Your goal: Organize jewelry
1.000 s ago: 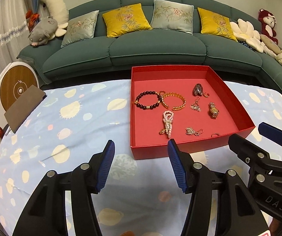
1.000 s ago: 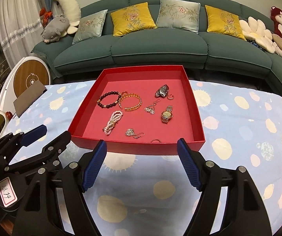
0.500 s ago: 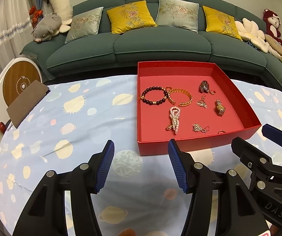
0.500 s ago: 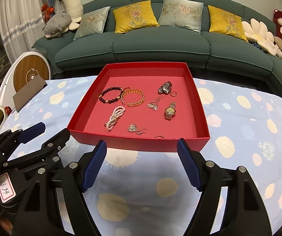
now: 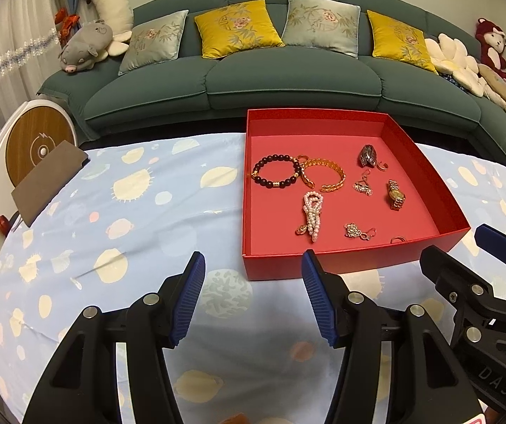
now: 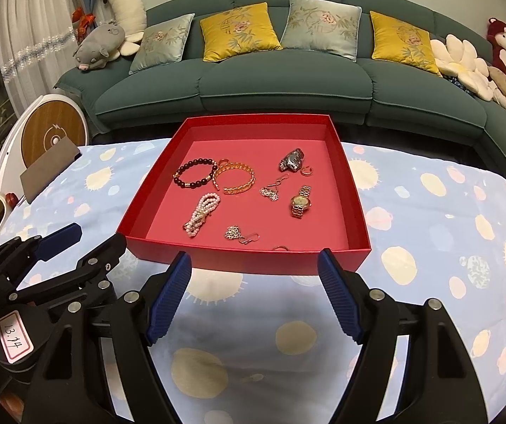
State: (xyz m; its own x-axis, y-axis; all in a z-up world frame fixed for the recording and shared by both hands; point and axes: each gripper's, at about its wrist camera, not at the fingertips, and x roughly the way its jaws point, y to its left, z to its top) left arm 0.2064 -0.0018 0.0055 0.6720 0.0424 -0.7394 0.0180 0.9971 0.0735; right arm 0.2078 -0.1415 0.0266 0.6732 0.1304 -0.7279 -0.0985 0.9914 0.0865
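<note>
While both grippers are held above the near edge of the table, a green sofa (image 6: 288, 81) is seen at 12 o'clock, beyond the planet-print tablecloth (image 6: 429, 212). A shallow red tray (image 6: 353, 190) is set on the cloth just ahead of the jaws. Inside it, a dark bead bracelet (image 6: 194, 175) is placed at 10 o'clock, touching a gold bangle (image 6: 237, 178). A pearl strand (image 6: 201, 213) is laid at 8 o'clock, a gold watch (image 6: 300, 202) at 3 o'clock, a silver watch (image 6: 291, 159) at 1 o'clock. Small earrings (image 6: 240, 235) are scattered toward 6 o'clock. The right gripper (image 6: 254, 295) is held wide apart with nothing between its pads. The left gripper (image 5: 253, 296) is parted somewhat less, likewise empty, over bare cloth.
</note>
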